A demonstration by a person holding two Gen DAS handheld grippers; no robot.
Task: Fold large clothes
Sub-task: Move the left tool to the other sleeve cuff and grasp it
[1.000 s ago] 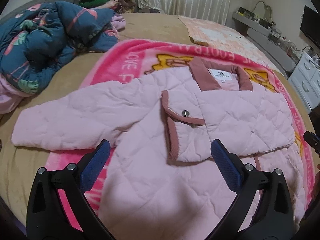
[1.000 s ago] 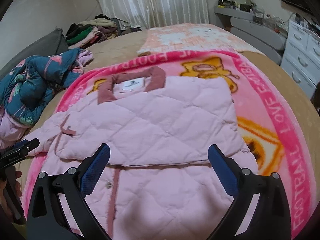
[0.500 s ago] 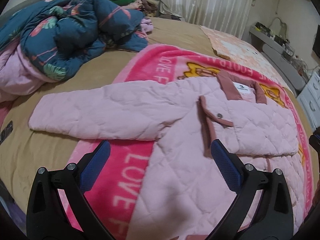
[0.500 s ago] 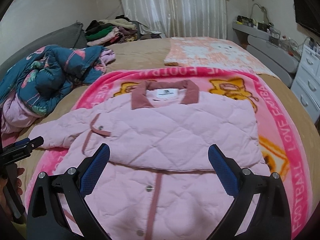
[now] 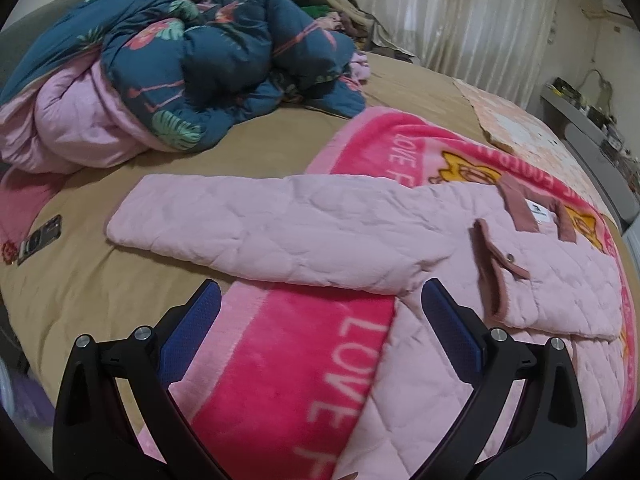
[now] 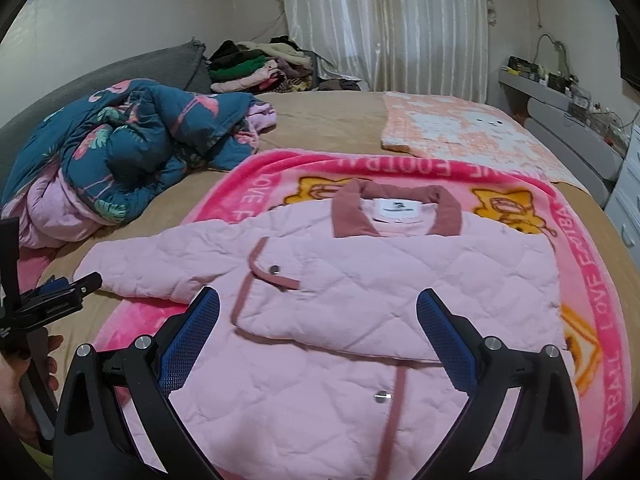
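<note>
Ahead of both grippers, a pink quilted jacket [image 6: 360, 292] lies flat on a pink blanket [image 6: 580, 280] spread over a tan bed [image 5: 100, 280]. One side of it is already folded across its front, while the other sleeve [image 5: 260, 232] stretches straight out past the blanket's edge onto the bedsheet. The left gripper [image 5: 320, 320] hovers with its jaws spread wide and nothing between them; that outstretched sleeve sits just beyond its fingertips. The right gripper [image 6: 318, 328] is likewise spread and empty, poised above the jacket's front, with the folded panel directly before it and the dark pink collar [image 6: 396, 208] farther ahead. Far off to the left gripper's left sits a bundled blue floral quilt [image 5: 200, 60].
</note>
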